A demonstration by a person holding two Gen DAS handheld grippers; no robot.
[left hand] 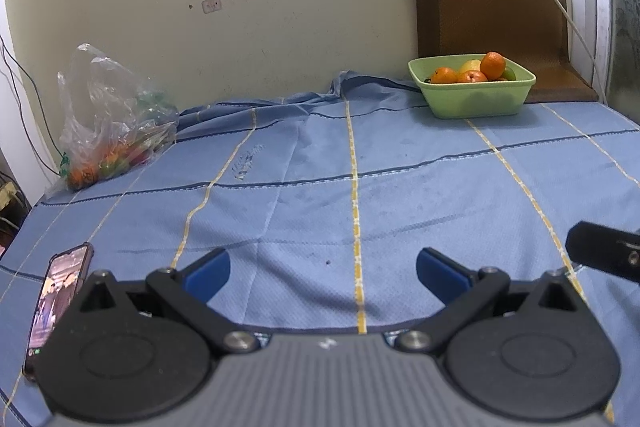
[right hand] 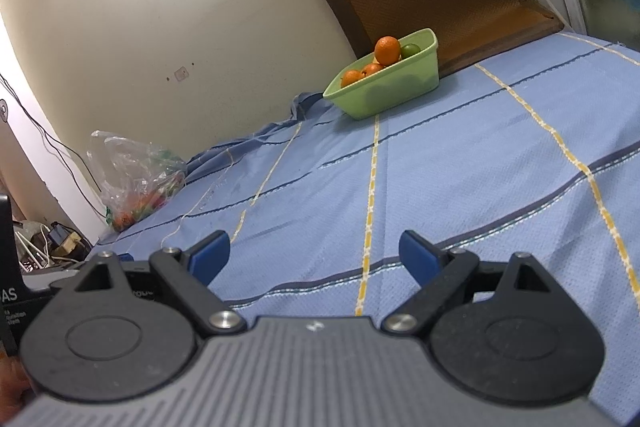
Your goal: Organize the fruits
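The left gripper (left hand: 323, 277) was held spread wide over the blue cloth (left hand: 320, 187), nothing between its fingers; a phone (left hand: 58, 303) lay just beside it. The right gripper (right hand: 315, 259) was likewise held apart and empty. Fruit was piled in a green bowl (left hand: 476, 95) near the wall, and more was kept in a plastic bag (left hand: 112, 123) well apart to the left.

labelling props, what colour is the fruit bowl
Light green bowl, clearest in the left wrist view.
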